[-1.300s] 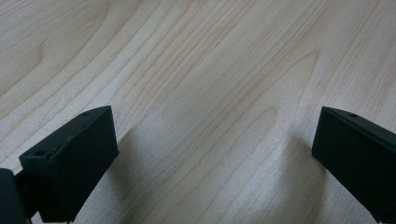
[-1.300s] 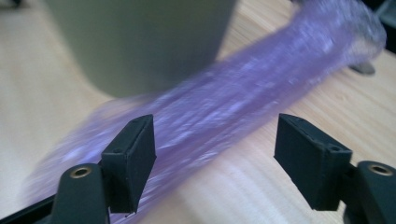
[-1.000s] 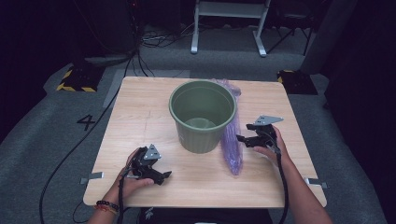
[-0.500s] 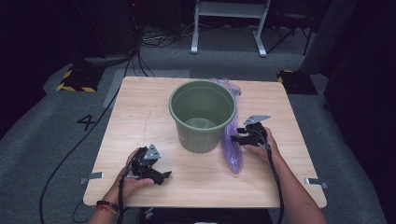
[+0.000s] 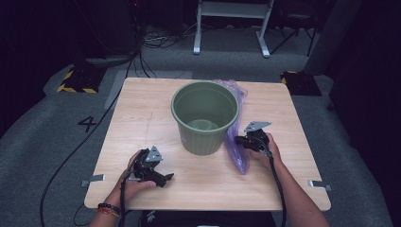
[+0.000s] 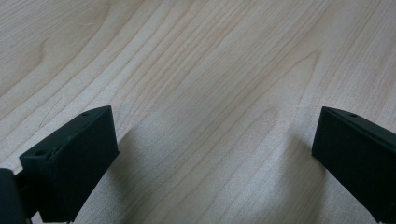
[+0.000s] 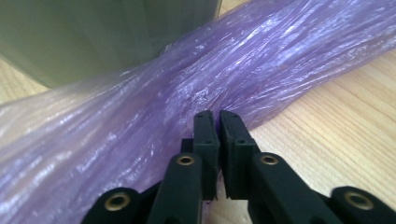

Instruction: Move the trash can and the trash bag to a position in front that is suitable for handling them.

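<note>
My right tool is pinching the edge of the purple plastic bag, its jaws having just been closing down to a sliver. The bag is lying on the wooden surface, stretched along the right side of the green bucket and touching it. My left tool is resting wide open on bare wood, holding nothing.

Pretty basic light wood table, squarish top with visible grain. A green bucket stands on it roughly mid-table, a bit toward the far edge. A crumpled purple plastic bag lies right against the bucket's right side, running from near the far edge down toward the near right corner; looks like it's partly tucked behind the bucket, hard to say. The near left corner is just bare wood.
</note>
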`<state>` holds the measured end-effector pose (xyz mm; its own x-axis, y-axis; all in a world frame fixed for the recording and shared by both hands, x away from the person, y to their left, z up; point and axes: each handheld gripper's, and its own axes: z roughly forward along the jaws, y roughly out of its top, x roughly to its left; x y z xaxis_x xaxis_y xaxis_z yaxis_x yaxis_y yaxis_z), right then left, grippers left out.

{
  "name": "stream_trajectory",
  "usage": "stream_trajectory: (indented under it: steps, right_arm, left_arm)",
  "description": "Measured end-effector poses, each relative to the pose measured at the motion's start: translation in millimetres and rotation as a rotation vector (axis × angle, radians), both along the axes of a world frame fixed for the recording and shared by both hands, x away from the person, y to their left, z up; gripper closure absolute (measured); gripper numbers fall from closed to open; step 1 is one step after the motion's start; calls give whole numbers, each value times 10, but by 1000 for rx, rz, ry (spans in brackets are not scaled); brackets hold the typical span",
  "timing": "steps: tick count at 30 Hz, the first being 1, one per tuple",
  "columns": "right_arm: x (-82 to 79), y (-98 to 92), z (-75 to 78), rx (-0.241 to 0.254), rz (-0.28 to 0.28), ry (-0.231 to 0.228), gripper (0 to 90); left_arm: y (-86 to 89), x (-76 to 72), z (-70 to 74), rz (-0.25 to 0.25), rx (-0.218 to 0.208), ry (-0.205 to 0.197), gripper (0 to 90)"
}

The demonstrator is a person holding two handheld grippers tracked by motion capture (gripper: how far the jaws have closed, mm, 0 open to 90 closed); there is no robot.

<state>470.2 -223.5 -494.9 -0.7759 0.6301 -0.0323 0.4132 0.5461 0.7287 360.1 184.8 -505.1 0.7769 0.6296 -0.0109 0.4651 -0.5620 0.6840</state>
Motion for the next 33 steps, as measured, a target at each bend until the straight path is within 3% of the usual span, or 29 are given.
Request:
stream_trajectory:
  steps: [7, 11, 12, 13, 16, 17, 18, 21, 24, 28, 33]
  right_arm:
    - [-116, -216, 32, 76, -52, -1, 894]
    - [-188, -299, 53, 70, -59, 7, 869]
    - [-221, -316, 59, 59, -60, -1, 829]
    - [-276, -353, 72, 58, -74, 2, 724]
    - [-319, -405, 88, 73, -81, 21, 622]
    - [-359, -451, 103, 96, -77, 43, 506]
    - [-378, -464, 110, 92, -73, 47, 449]
    - [-432, -477, 128, 92, -50, 43, 336]
    - [-437, -452, 144, 80, -33, 15, 274]
    - [-385, -420, 181, 89, -17, -5, 237]
    - [-183, -355, 119, 103, -15, 53, 189]
  left_arm:
    - [-10, 5, 0, 3, 1, -1, 0]
    - [-30, 20, 0, 2, 1, 0, 0]
    - [-44, 32, 1, 1, 0, 2, 0]
    - [-69, 65, 1, -7, 1, 1, 0]
    - [-107, 112, 1, -16, 0, 0, 0]
    - [-141, 152, 2, -26, 1, 1, 0]
    - [-156, 172, 2, -33, 0, 2, 0]
    - [-199, 242, 3, -54, 2, 1, 0]
    - [-337, 399, 4, -81, -1, 1, 0]
    - [-416, 471, 4, -87, 0, 0, 0]
    - [-504, 576, 6, -99, 0, -4, 3]
